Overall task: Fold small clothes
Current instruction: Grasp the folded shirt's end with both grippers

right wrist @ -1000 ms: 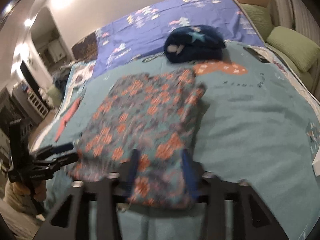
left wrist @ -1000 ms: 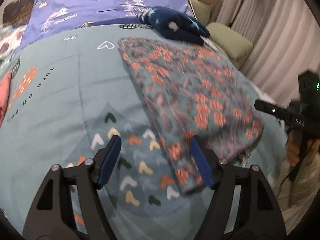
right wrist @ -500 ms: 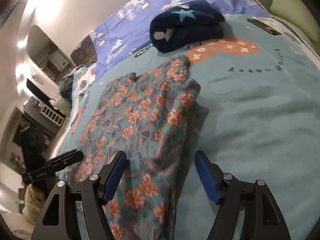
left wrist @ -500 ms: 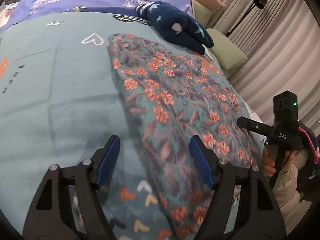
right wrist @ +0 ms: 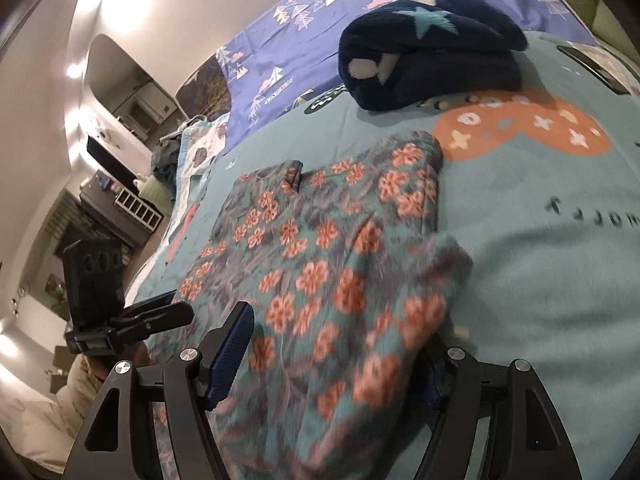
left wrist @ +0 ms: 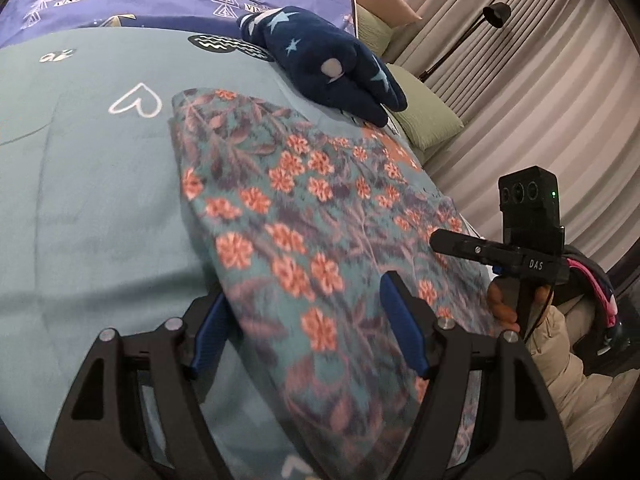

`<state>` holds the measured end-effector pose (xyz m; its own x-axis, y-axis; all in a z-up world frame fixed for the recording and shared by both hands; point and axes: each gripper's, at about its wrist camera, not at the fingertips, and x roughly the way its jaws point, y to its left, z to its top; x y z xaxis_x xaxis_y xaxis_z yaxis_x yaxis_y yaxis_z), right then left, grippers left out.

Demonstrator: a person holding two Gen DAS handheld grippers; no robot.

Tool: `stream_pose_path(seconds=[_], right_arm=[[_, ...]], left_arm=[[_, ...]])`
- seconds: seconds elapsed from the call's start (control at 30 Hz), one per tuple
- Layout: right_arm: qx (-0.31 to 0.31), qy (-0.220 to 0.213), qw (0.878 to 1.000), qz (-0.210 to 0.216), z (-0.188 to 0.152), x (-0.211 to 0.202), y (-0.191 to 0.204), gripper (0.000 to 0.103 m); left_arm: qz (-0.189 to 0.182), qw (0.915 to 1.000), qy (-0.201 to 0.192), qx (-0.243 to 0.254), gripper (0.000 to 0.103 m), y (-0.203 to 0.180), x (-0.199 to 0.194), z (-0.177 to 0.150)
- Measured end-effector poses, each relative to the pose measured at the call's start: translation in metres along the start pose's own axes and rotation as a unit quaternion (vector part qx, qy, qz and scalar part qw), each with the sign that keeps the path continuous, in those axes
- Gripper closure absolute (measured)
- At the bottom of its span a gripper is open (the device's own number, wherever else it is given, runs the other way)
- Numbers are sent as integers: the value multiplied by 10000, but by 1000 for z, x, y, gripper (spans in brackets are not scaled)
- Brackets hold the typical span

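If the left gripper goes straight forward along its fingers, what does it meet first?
Most likely the floral garment. The left gripper is open, and the cloth already lies between its fingers. Further on is the navy starred bundle, but depth is unclear in this fisheye view.

The right gripper (right wrist: pixel 332 354) sits low over the near end of the floral garment (right wrist: pixel 320 260), jaws spread wide, cloth bunched up between the blue pads (right wrist: pixel 230 354) and blurred there. The garment lies on the teal blanket (right wrist: pixel 540 280) covering the bed, its far edge near an orange patch (right wrist: pixel 524 128) printed on the blanket. Beyond it rests a folded navy star-patterned piece (right wrist: pixel 432 64), just touching the purple sheet (right wrist: pixel 320 36). At the left edge the left gripper (right wrist: pixel 160 316) pokes in beside the garment's left side, its camera block upright.
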<state>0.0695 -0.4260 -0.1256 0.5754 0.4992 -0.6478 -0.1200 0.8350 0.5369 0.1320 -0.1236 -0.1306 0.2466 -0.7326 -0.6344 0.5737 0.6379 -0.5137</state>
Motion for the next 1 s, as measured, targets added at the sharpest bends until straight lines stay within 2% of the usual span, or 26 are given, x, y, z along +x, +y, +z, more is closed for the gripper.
stream_pose_path(seconds=[0.53, 0.63, 0.8, 0.9, 0.97, 1.0], right_arm=[[-142, 11, 9991, 405, 34, 28, -11, 33], [-128, 18, 9990, 418, 37, 31, -12, 38], [-2, 16, 9990, 442, 41, 33, -21, 56], [99, 46, 9987, 503, 42, 34, -26, 67], [104, 65, 9986, 516, 42, 35, -26, 71], [80, 76, 9986, 509, 41, 35, -25, 74]], left_arm=[[-305, 9995, 107, 72, 30, 8, 23, 28], [-326, 9994, 103, 75, 30, 8, 27, 32], [-344, 9993, 99, 102, 30, 8, 28, 33], [-277, 9996, 93, 67, 40, 10, 29, 35], [-255, 9996, 94, -26, 57, 15, 30, 36], [-265, 9995, 100, -100, 62, 18, 30, 37]])
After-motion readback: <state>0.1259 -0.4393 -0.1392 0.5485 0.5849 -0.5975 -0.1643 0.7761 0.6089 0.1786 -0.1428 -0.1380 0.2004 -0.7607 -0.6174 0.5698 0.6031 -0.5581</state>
